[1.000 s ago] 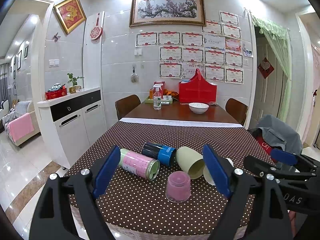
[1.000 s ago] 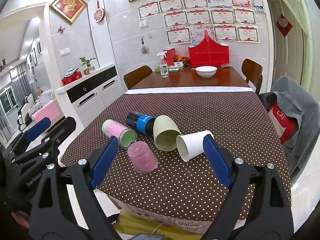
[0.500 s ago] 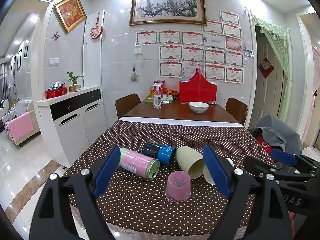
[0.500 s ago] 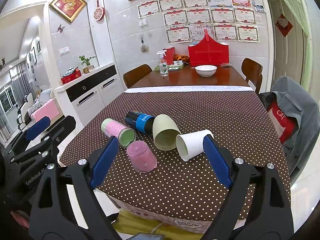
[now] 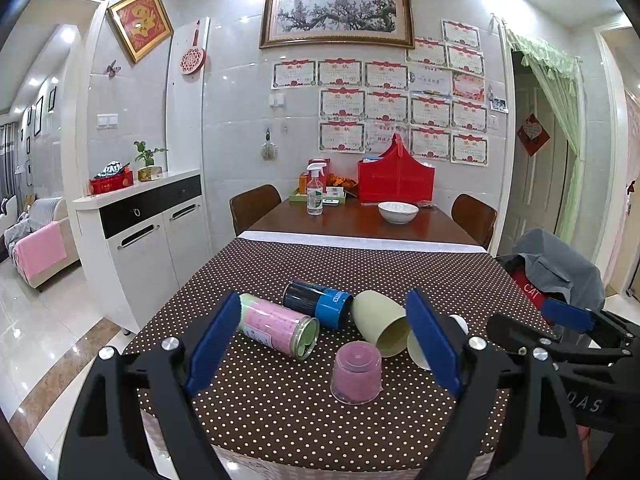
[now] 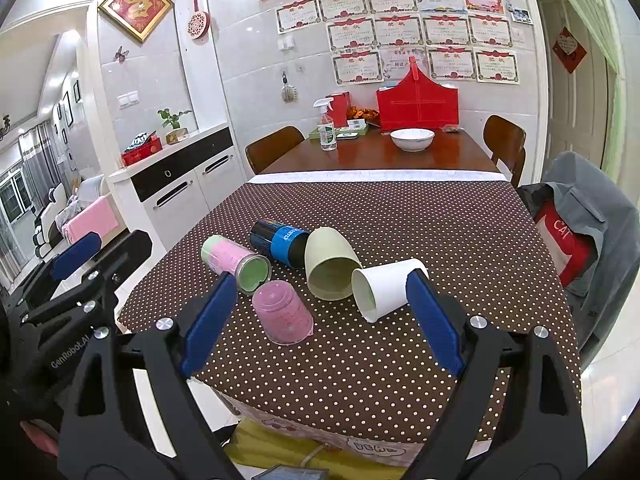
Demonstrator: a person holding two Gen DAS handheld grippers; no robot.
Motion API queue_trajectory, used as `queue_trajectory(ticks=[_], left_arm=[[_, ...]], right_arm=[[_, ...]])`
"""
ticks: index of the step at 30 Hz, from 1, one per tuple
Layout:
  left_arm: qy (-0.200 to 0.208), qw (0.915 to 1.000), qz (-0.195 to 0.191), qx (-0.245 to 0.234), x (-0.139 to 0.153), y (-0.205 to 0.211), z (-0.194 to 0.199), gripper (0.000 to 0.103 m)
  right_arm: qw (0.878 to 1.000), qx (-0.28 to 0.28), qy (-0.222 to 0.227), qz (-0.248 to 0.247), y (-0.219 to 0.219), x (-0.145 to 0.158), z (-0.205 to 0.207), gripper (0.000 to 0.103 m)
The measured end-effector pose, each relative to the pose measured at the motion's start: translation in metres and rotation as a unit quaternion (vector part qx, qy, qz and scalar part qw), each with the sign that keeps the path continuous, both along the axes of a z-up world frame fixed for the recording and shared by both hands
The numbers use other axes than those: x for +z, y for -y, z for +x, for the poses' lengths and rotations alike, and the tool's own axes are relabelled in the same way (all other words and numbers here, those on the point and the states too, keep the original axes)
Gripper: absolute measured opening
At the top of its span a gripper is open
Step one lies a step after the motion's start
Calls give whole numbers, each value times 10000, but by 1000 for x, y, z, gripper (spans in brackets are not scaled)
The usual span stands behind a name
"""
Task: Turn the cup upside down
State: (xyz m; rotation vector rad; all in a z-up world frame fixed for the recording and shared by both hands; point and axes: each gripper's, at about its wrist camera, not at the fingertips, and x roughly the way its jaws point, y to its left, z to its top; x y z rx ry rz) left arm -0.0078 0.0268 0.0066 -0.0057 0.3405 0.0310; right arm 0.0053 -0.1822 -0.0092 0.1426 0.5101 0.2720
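Polka-dot bench (image 6: 400, 220) carries the cups; the pink cup (image 6: 283, 312), lower centre, is already inverted. Both your grippers, left gripper (image 5: 324, 346) and right gripper (image 6: 318, 324), hover with jaws released; next, I judge, close on the white cup (image 6: 386, 288).

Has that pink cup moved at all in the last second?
No. The pink cup sits mouth-down in the same spot beside the green cup.

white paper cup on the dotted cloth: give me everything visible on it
The white cup looks like thin plain paper, unprinted, with a rolled rim. It lies on its side on the dotted tablecloth, mouth toward the camera and slightly left, base pointing away right. Inside looks empty. Its rim sits against or just beside the green cup; contact is unclear. The right gripper is open, short of it, not touching.
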Motion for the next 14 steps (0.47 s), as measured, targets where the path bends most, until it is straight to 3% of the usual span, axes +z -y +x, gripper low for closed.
queue_trajectory(ticks=[14], left_arm=[[-7, 10000, -5, 0, -1, 0, 1, 83]], right_arm=[[10000, -1, -10, -12, -2, -1, 1, 85]])
